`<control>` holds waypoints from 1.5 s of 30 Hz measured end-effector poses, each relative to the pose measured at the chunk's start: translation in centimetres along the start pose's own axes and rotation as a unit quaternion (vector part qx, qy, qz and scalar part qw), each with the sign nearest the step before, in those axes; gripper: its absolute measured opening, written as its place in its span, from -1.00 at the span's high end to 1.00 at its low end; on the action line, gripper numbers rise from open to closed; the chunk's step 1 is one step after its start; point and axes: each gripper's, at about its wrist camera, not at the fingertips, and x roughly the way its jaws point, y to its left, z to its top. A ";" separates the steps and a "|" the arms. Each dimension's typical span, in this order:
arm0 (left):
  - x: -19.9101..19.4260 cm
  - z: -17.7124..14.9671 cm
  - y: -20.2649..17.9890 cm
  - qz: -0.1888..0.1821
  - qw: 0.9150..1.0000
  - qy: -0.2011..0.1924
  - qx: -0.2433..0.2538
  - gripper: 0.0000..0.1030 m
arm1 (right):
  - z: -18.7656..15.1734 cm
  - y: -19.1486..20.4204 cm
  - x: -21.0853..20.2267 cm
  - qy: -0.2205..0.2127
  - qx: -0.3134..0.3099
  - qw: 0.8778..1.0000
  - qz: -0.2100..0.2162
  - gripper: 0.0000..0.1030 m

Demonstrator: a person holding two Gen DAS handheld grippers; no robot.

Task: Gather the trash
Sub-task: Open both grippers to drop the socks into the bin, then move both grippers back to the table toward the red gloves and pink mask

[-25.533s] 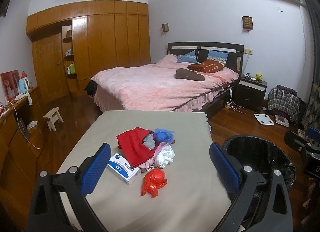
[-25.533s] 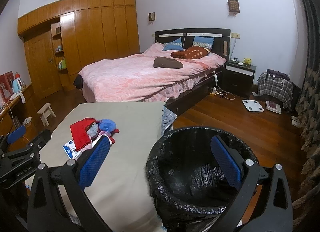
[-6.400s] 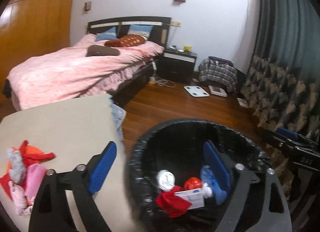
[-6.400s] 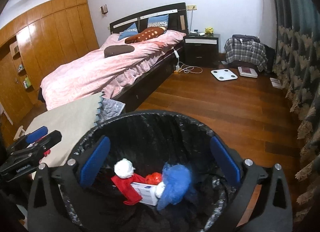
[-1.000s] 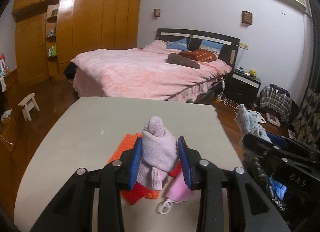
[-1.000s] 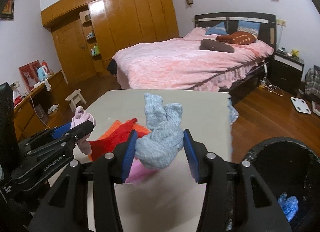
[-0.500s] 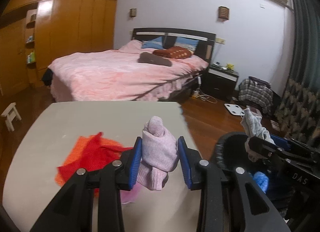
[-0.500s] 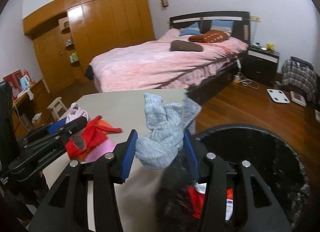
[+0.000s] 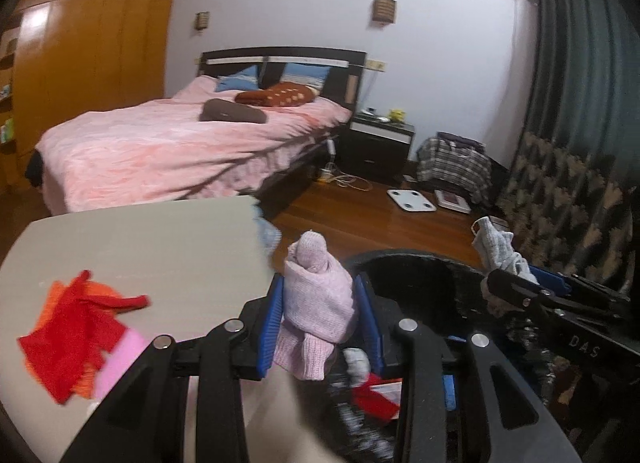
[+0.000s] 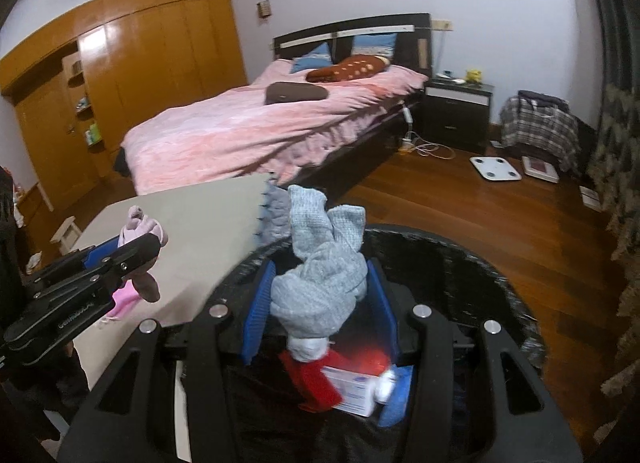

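Note:
My left gripper [image 9: 320, 319] is shut on a pink knitted sock [image 9: 316, 303] and hangs over the near rim of the black-lined trash bin [image 9: 420, 263]. My right gripper [image 10: 320, 299] is shut on a grey knitted sock [image 10: 324, 271] above the bin's [image 10: 480, 275] opening. Inside the bin lie a red cloth [image 10: 312, 379], a white box [image 10: 352, 387] and a blue item [image 10: 396, 399]. On the beige table [image 9: 140, 239] remain a red cloth [image 9: 76, 331] on orange and a pink piece [image 9: 120, 363]. The left gripper with its pink sock [image 10: 140, 231] shows at left in the right wrist view.
A pink-covered bed [image 9: 160, 147] stands behind the table. A dark nightstand [image 9: 380, 143], a white scale [image 9: 412, 201] on the wood floor, a plaid bag [image 9: 456, 167] and patterned curtains [image 9: 568, 203] lie to the right. Wooden wardrobes [image 10: 140, 63] line the left wall.
Both grippers have swung right from above the table to the bin, each still carrying its sock. The cloths on the table now lie to the left.

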 end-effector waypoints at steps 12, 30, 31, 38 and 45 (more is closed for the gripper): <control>3.9 -0.6 -5.2 -0.063 0.997 0.027 0.027 0.04 | -1.8 -4.8 -0.3 0.008 0.023 0.999 -0.046 -0.07; -0.8 -0.6 1.1 0.028 0.999 -0.016 0.010 -0.75 | -0.8 -2.3 -0.5 -0.021 0.023 0.998 -0.049 -0.89; -1.1 -0.6 1.6 0.034 0.999 -0.017 0.009 -0.75 | -0.7 -1.6 -0.3 -0.021 0.019 0.999 -0.043 -0.89; -4.0 -1.3 6.9 0.097 0.995 -0.028 -0.012 -0.75 | 0.3 3.6 1.4 -0.014 -0.006 1.000 0.003 -0.89; -6.3 -2.5 12.2 0.156 0.987 -0.031 -0.035 -0.75 | 0.9 9.8 3.7 -0.004 -0.038 0.998 0.057 -0.89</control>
